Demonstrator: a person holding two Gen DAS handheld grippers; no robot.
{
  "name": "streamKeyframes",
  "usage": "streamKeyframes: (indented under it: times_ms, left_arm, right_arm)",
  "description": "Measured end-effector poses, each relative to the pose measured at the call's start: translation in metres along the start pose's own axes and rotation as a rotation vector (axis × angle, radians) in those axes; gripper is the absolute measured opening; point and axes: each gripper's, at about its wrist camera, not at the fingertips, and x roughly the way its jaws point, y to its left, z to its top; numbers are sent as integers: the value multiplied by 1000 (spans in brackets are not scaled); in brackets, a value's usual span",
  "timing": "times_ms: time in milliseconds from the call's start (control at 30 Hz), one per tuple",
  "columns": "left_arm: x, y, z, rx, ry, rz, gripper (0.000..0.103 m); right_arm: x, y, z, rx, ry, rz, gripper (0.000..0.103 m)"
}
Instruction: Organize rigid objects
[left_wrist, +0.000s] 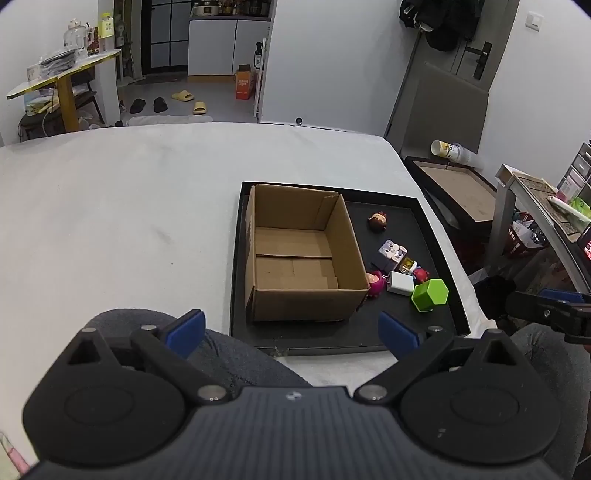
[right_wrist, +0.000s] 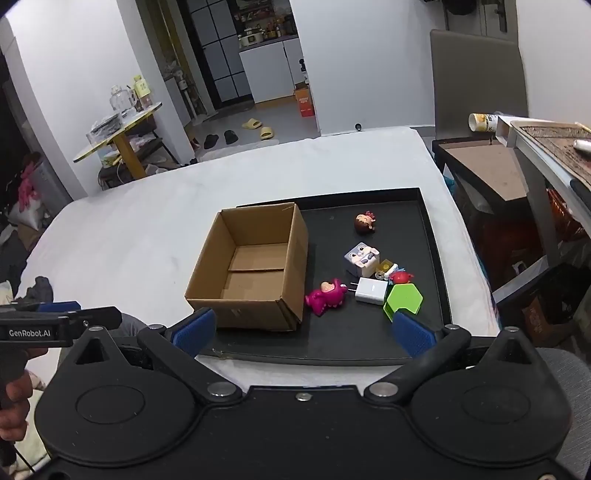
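Observation:
An empty open cardboard box stands on the left part of a black tray. To its right lie a brown-haired doll head, a grey cube toy, a pink figure, a white charger, a small red toy and a green hexagon block. My left gripper is open and empty, near the tray's front edge. My right gripper is open and empty, likewise before the tray.
The tray sits on a white cloth-covered table. To the right stand a dark low table and a grey shelf. A chair is behind. The other gripper shows at each view's side.

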Motion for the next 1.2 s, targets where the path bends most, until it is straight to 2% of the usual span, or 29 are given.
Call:
streamKeyframes:
  times_ms: [367, 767, 900, 1200]
  left_arm:
    - [-2, 2, -2, 1, 7, -20, 99]
    - [-5, 1, -2, 12, 4, -11, 99]
    - [-5, 2, -2, 0, 11, -31, 99]
    - [-9, -1, 0, 25, 9, -19, 99]
  right_arm:
    - [-2, 4, 0, -7, 1, 0, 103]
    - [0, 2, -1, 7, 13, -13, 103]
    - [0, 1, -2, 8, 13, -17, 103]
    - [0, 1, -2, 2, 13, -27, 103]
